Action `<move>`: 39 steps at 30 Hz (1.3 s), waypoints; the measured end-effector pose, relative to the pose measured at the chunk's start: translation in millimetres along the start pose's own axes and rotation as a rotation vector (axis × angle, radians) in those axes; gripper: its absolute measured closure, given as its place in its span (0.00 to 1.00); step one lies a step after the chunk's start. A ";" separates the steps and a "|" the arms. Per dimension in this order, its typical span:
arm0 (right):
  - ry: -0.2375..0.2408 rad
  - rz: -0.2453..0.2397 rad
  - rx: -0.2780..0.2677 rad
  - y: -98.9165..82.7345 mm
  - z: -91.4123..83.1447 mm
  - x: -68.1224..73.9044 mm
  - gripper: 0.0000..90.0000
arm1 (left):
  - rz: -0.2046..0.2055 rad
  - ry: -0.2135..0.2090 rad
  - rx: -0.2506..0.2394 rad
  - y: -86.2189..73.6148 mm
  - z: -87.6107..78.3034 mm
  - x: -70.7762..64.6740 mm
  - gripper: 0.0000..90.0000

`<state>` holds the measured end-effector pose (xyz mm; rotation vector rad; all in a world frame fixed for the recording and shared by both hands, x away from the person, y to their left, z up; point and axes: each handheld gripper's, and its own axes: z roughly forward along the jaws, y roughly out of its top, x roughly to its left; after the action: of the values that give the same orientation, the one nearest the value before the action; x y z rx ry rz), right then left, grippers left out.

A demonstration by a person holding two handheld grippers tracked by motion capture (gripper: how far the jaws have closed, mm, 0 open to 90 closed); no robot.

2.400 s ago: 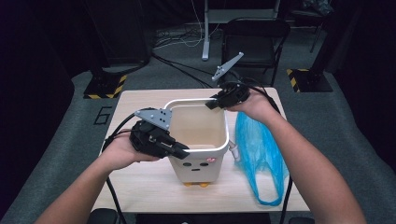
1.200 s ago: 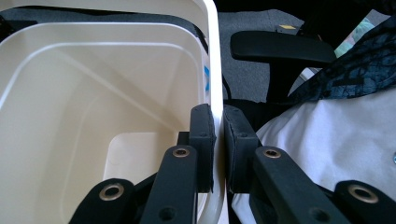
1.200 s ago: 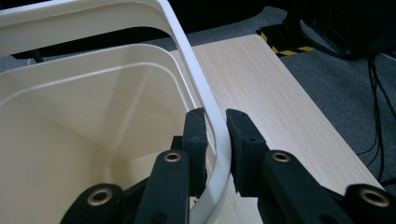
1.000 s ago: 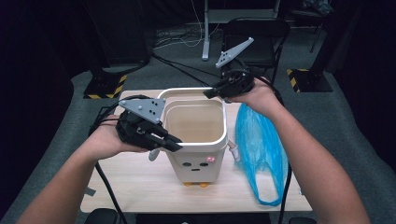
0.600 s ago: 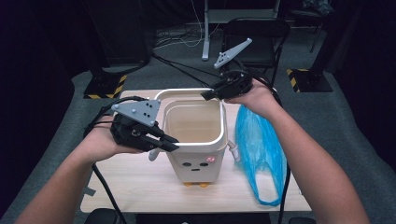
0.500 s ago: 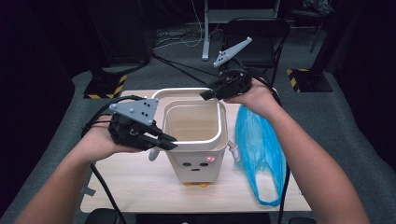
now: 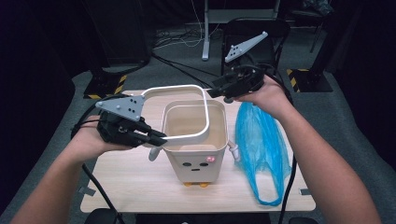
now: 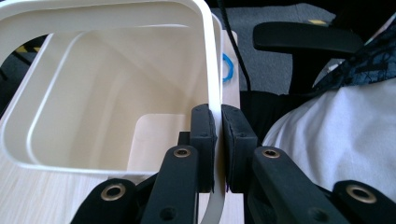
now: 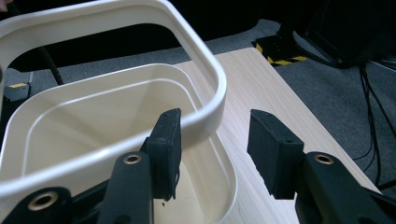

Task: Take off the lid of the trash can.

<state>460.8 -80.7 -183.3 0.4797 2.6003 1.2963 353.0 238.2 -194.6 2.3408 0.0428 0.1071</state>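
Ring (image 7: 187, 100) lifted clear of bin (image 7: 196, 140) | left gripper (image 7: 156, 138) clamped on ring | right gripper (image 7: 215, 89) jaws just opened, seemingly letting go

A light wooden bench (image 7: 140, 186) carries a cream bin (image 7: 196, 158) near its middle. A blue plastic bag (image 7: 259, 144) lies beside it, stretching along the right edge toward the near right corner.
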 end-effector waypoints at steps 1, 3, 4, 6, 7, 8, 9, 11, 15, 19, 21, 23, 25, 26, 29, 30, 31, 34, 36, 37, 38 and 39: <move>-0.005 -0.007 0.001 -3.1 -2.8 1.3 0.60 | -0.017 0.011 -0.003 -3.7 -2.9 1.5 0.93; -0.006 -0.006 0.002 -5.0 -4.0 1.8 0.60 | -0.022 0.020 -0.006 -5.7 -4.1 2.3 0.93; -0.007 -0.005 0.005 -7.2 -5.2 2.2 0.60 | -0.030 0.024 -0.008 -7.7 -5.2 3.2 0.93; -0.010 -0.006 0.009 -12.1 -7.1 3.3 0.59 | -0.044 0.036 -0.011 -11.6 -7.8 5.1 0.93; -0.012 -0.005 0.009 -14.7 -7.9 4.2 0.59 | -0.050 0.043 -0.010 -13.4 -9.1 6.1 0.93; -0.012 -0.006 0.012 -20.1 -9.4 6.0 0.59 | -0.057 0.049 -0.010 -15.2 -10.4 7.5 0.93; -0.012 -0.006 0.012 -20.1 -9.4 6.0 0.59 | -0.062 0.057 -0.009 -17.0 -11.5 9.1 0.93; -0.021 -0.011 0.033 -27.6 -11.9 9.7 0.59 | -0.090 0.081 -0.012 -22.3 -15.4 14.4 0.93; -0.030 -0.018 0.038 -34.4 -16.4 14.1 0.59 | -0.115 0.103 -0.021 -27.8 -19.7 20.2 0.93; -0.040 -0.024 0.037 -43.8 -26.3 19.7 0.59 | -0.144 0.134 -0.016 -34.6 -24.5 27.7 0.93; -0.044 -0.022 0.040 -45.3 -28.4 20.3 0.59 | -0.161 0.148 -0.012 -37.8 -26.9 30.8 0.93; -0.063 -0.021 0.045 -49.3 -34.1 22.1 0.59 | -0.183 0.177 -0.009 -42.2 -31.1 34.8 0.93; -0.067 -0.022 0.046 -50.7 -35.7 23.0 0.59 | -0.192 0.182 -0.011 -43.8 -32.2 36.2 0.93; -0.070 -0.023 0.047 -52.0 -37.0 23.9 0.59 | -0.196 0.188 -0.011 -45.3 -33.3 37.7 0.93; -0.074 -0.030 0.051 -56.2 -39.7 27.3 0.59 | -0.214 0.210 -0.001 -48.9 -34.8 42.1 0.93; -0.076 -0.034 0.050 -59.2 -41.4 29.9 0.59 | -0.218 0.213 0.002 -49.7 -35.0 43.2 0.93; -0.077 -0.035 0.050 -60.9 -42.3 31.5 0.59 | -0.222 0.218 0.004 -50.6 -35.3 44.5 0.93; -0.095 -0.047 0.062 -66.0 -45.2 36.6 0.59 | -0.238 0.238 0.011 -53.7 -36.2 48.7 0.93; -0.108 -0.054 0.073 -70.0 -47.0 40.0 0.58 | -0.253 0.258 0.013 -57.5 -36.9 52.8 0.93; -0.111 -0.056 0.074 -72.0 -47.7 41.4 0.58 | -0.253 0.258 0.013 -57.5 -36.9 52.8 0.93; -0.112 -0.056 0.074 -74.0 -48.6 42.7 0.58 | -0.259 0.275 0.010 -59.7 -37.7 55.1 0.93; -0.112 -0.056 0.074 -75.8 -49.6 43.6 0.58 | -0.259 0.275 0.010 -59.7 -37.7 55.1 0.93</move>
<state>389.6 -143.9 -215.8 0.4746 2.5565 1.1257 404.5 310.2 -207.7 2.2928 0.4809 0.2993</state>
